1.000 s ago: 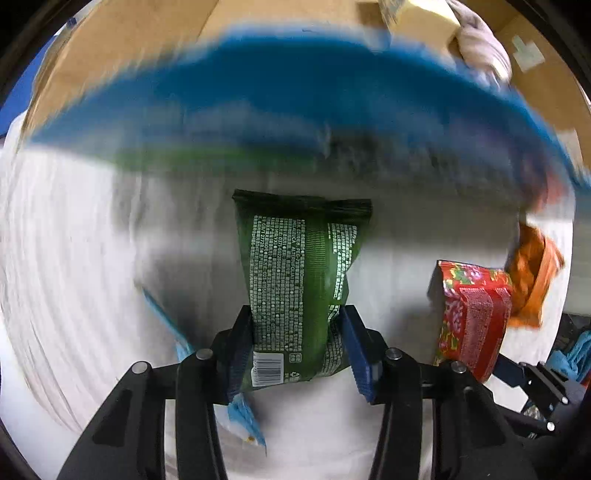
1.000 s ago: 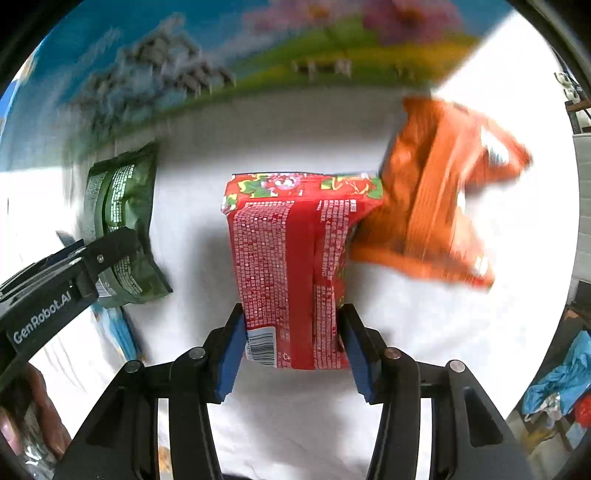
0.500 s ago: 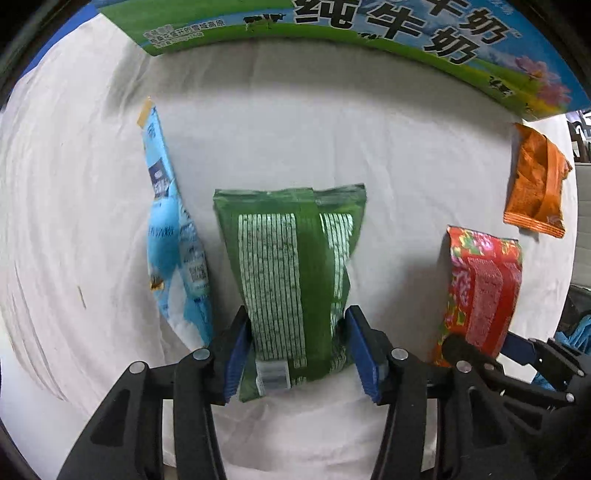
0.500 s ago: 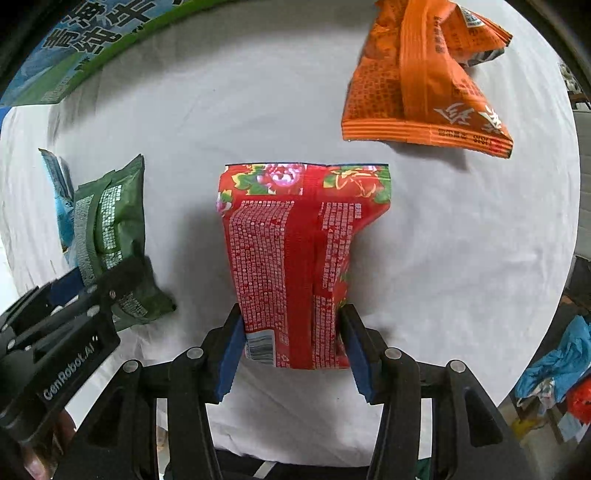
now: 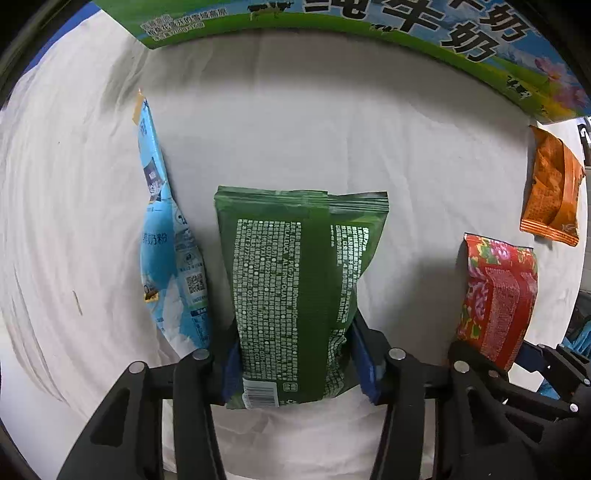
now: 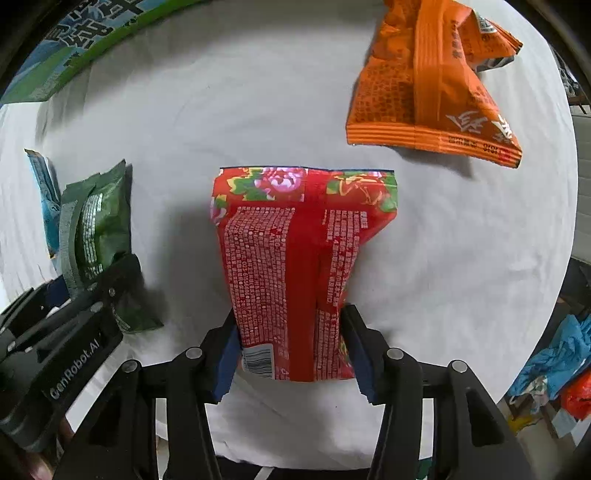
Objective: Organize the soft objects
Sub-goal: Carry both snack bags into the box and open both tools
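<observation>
My left gripper (image 5: 295,365) is shut on a green packet (image 5: 295,288) with white print, held just above the white cloth. A light blue packet (image 5: 170,258) lies on the cloth right beside it on the left. My right gripper (image 6: 291,354) is shut on a red flowered packet (image 6: 295,266), held over the cloth. The red packet also shows at the right of the left wrist view (image 5: 495,299). The green packet shows at the left of the right wrist view (image 6: 99,236). An orange packet (image 6: 432,85) lies on the cloth beyond the red one, to its right.
A milk carton box (image 5: 369,22) with green and blue print stands along the far edge of the white cloth (image 5: 295,122). The cloth's right edge drops off, with blue and red clutter (image 6: 554,369) on the floor below.
Both grippers have tilted down and pulled back from the milk box toward the cloth, each still holding its packet. The blue packet has come into full view beside the green one.
</observation>
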Demonstrator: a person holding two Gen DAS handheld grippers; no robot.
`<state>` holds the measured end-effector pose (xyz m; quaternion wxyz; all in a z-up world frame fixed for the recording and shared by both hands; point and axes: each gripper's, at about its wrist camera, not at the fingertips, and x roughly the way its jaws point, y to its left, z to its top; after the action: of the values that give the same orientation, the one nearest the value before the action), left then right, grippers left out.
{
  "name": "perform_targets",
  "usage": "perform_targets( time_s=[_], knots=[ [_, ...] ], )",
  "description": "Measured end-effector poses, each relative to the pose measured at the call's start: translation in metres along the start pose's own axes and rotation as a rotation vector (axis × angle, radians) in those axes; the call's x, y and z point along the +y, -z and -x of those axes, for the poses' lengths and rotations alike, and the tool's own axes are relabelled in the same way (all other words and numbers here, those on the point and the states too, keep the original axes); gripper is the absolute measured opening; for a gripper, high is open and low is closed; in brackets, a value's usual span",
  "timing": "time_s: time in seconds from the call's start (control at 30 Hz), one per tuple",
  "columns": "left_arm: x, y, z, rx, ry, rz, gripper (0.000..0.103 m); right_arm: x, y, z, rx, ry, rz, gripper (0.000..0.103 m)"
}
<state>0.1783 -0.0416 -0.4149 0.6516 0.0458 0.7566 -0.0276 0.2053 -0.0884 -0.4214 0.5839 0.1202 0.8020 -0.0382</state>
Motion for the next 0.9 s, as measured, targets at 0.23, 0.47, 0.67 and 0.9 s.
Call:
perform_targets(
  time_s=[0.23, 0.47, 0.67, 0.9],
  knots=[
    [-0.008, 0.024, 0.050, -0.085, 0.050, -0.004, 0.045, 0.010, 0.021, 0.041, -0.061, -0.071, 0.045, 0.051],
    [-0.006, 0.036, 0.136, -0.222, 0.130, -0.008, 0.045, 0.022, 0.034, 0.119, -0.172, -0.179, 0.098, 0.051],
    [-0.001, 0.014, 0.206, -0.314, 0.182, -0.023, 0.045, 0.028, 0.011, 0.197, -0.297, -0.239, 0.131, 0.050],
    [0.008, -0.063, 0.243, -0.372, 0.155, -0.043, 0.045, 0.017, -0.073, 0.241, -0.352, -0.211, 0.099, 0.050]
  ],
)
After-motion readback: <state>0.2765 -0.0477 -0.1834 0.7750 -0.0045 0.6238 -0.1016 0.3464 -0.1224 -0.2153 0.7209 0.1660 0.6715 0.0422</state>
